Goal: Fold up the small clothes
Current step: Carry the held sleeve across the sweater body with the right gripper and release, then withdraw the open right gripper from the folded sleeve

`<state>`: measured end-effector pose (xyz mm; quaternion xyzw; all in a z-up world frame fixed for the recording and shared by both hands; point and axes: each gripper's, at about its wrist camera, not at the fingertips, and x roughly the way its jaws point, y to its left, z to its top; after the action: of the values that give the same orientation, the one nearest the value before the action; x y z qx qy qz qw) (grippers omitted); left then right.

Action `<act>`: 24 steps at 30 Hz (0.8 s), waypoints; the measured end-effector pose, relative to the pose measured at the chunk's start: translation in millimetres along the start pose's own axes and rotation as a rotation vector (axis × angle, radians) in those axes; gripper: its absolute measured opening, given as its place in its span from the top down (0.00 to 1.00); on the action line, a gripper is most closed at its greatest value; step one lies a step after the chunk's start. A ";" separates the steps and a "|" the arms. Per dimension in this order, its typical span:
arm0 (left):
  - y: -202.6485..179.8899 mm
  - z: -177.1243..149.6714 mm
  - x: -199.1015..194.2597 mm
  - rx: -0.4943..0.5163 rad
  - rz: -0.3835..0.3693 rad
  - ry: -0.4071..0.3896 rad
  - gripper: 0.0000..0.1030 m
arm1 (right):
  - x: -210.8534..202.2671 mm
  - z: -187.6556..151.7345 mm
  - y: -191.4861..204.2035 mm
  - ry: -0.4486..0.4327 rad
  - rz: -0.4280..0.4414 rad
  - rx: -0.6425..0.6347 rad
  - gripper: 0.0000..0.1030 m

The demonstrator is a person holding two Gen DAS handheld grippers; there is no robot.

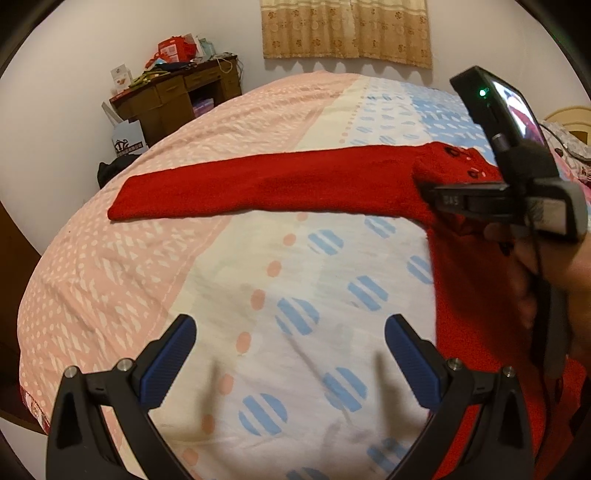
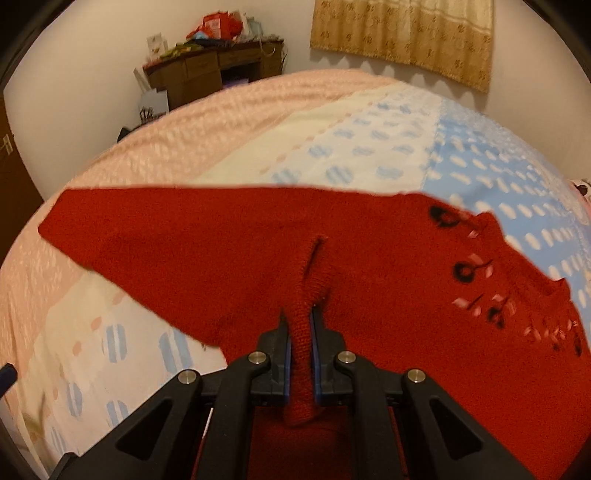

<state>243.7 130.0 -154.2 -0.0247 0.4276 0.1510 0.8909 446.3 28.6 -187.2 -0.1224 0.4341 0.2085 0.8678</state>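
Bedroom walls in plain white frame a bed (image 1: 155, 258) whose sheet runs in bands of pink, cream and blue with striped dots. At the upper left of both views a dark wooden desk (image 1: 177, 96) stands against the wall, piled with boxes and bags, and a patterned curtain (image 1: 347, 29) hangs at the top.

A red sweater (image 1: 266, 184) lies on the sheet, one sleeve stretched flat toward the left of the left wrist view and the body running down the right edge. Black buttons (image 2: 463, 272) line its front.

In the right wrist view the right gripper (image 2: 301, 332) sits at lower centre, its jaws nearly closed and pinching a raised fold of the sweater's knit. In the other view it shows at the right, held by a hand (image 1: 561, 273).

The left gripper (image 1: 290, 358) hangs over bare sheet at the bottom, jaws spread wide with nothing between them.
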 end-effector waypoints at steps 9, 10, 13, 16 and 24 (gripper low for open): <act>-12.6 12.3 -11.6 0.052 0.005 -0.046 0.00 | -64.8 -43.8 -36.7 -0.032 -0.001 0.033 0.50; -16.6 16.8 -12.4 0.065 0.002 -0.055 0.00 | -83.7 -58.2 -51.6 -0.052 -0.047 0.047 0.50; -34.9 37.3 -13.7 0.101 -0.016 -0.106 0.00 | -130.8 -99.8 -97.4 -0.098 -0.198 0.128 0.49; -54.3 56.4 -5.3 0.113 -0.041 -0.119 0.00 | -168.6 -141.5 -148.4 -0.120 -0.261 0.268 0.49; -101.9 87.6 31.1 0.126 -0.002 -0.127 0.00 | -171.7 -164.6 -280.3 -0.098 -0.153 0.569 0.49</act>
<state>357.7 55.8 -131.3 0.0405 0.3790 0.1242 0.9161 369.9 -327.5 -137.9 0.1033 0.4224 0.0181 0.9003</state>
